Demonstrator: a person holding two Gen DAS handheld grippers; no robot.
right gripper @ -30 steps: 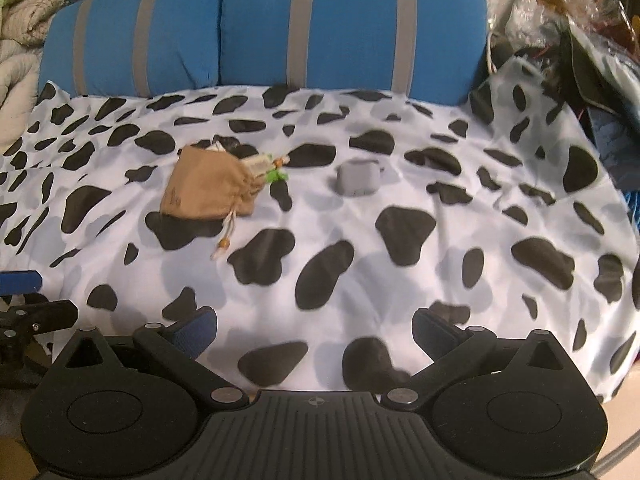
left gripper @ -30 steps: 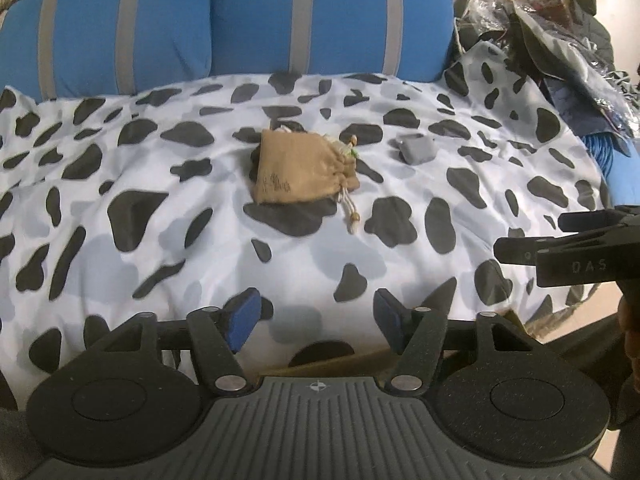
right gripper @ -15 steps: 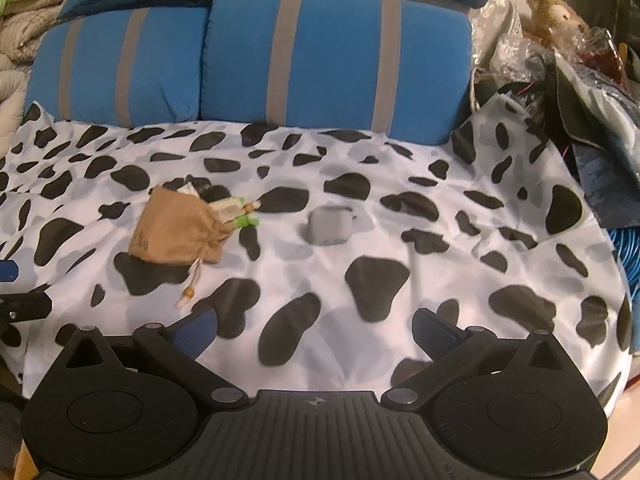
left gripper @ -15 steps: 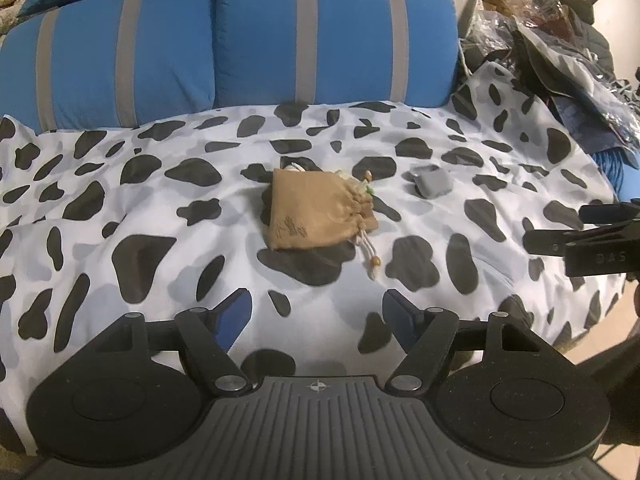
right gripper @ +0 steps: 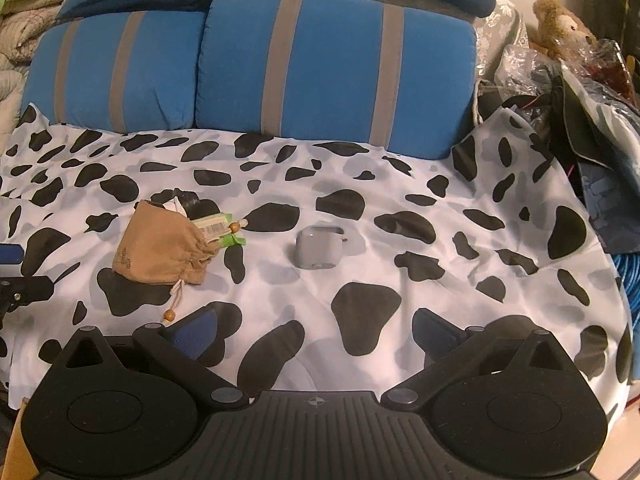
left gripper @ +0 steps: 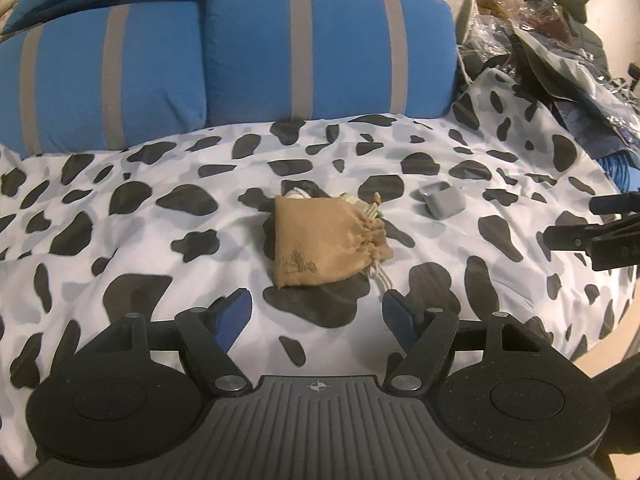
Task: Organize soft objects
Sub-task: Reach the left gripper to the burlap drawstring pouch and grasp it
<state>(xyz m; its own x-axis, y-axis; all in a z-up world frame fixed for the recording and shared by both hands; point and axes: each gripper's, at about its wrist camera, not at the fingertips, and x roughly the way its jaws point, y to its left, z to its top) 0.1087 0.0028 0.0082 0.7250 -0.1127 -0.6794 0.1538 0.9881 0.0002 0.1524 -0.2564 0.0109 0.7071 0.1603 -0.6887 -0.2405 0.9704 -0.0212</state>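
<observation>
In the right wrist view, the tan drawstring pouch (right gripper: pixel 162 250) lies left of centre on the cow-print sheet (right gripper: pixel 400 240), the grey case (right gripper: pixel 319 253) at centre. Both the left tool (left gripper: pixel 316 312) and the right tool (right gripper: pixel 316 334) gape wide, empty. Items spill from the pouch's mouth; grabbing its closed end could likely shake out more.

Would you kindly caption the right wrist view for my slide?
Open right gripper above a cow-print sheet, facing a tan drawstring pouch and grey case.
</observation>
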